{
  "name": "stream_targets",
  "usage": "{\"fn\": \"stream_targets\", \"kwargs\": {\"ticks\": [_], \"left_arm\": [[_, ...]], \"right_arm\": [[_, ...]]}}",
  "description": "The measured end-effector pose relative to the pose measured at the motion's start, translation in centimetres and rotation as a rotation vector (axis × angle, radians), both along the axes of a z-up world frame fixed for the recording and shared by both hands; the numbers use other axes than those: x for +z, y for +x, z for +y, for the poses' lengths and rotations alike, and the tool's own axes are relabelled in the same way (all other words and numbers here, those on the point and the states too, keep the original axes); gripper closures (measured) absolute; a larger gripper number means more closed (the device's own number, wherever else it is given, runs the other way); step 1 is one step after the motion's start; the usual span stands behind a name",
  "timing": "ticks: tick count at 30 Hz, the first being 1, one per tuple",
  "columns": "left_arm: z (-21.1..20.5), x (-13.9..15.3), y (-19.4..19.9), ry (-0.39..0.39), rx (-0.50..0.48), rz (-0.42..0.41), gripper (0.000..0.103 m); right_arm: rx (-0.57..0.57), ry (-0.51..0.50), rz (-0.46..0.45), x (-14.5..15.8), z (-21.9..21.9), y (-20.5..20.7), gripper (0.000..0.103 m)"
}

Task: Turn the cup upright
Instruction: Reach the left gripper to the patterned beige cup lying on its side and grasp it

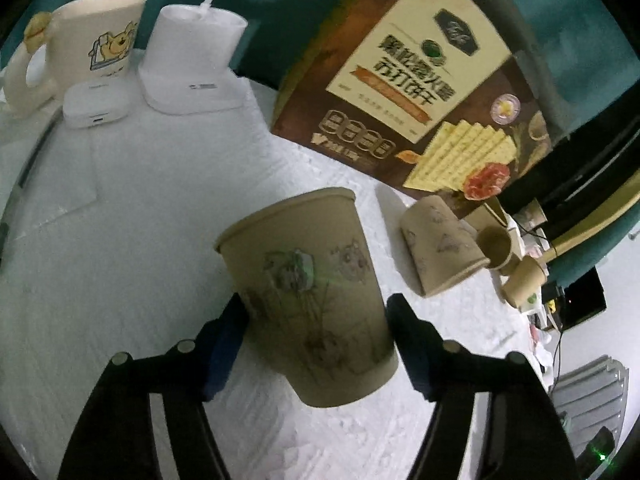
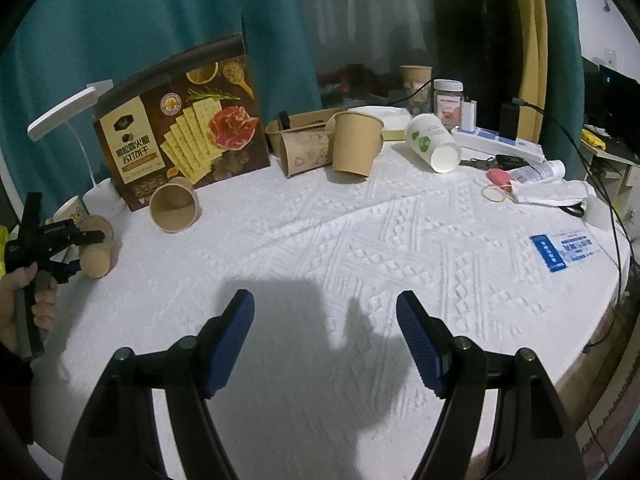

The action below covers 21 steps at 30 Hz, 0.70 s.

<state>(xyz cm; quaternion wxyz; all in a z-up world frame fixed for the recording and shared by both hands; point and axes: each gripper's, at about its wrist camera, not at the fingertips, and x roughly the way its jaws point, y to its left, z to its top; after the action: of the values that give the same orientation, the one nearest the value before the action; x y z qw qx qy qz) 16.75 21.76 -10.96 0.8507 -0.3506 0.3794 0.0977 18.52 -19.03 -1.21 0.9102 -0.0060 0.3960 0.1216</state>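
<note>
At far left, the left gripper (image 1: 316, 316) holds a printed brown paper cup (image 1: 308, 292) between its blue pads (image 1: 224, 344), clamped on the cup's sides; the cup is tilted above the white textured tablecloth (image 1: 120, 280), rim away from the camera. A cartoon mug (image 1: 92, 40) and white lamp base (image 1: 192, 60) stand beyond it, then a cracker box (image 1: 412, 92). Rightward, another paper cup (image 1: 440, 244) lies on its side. The right gripper (image 2: 325, 328) hovers over bare cloth, its fingers spread apart and empty.
</note>
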Motion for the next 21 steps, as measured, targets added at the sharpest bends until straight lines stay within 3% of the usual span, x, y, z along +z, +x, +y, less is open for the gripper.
{"fn": "stream_targets", "kwargs": {"ticks": [6, 14, 21], "left_arm": [[-3.0, 2.3, -1.6, 0.029, -0.069, -0.045, 0.035], [-11.0, 5.1, -4.2, 0.021, -0.278, -0.073, 0.035], [-19.4, 5.1, -5.0, -0.033, -0.466, -0.059, 0.035]], "right_arm": [[-0.015, 0.012, -0.013, 0.9, -0.9, -2.0, 0.032], [-0.028, 0.04, -0.017, 1.5, -2.5, -5.7, 0.032], [-0.073, 0.051, 0.003, 1.3, -5.9, -8.3, 0.032]]}}
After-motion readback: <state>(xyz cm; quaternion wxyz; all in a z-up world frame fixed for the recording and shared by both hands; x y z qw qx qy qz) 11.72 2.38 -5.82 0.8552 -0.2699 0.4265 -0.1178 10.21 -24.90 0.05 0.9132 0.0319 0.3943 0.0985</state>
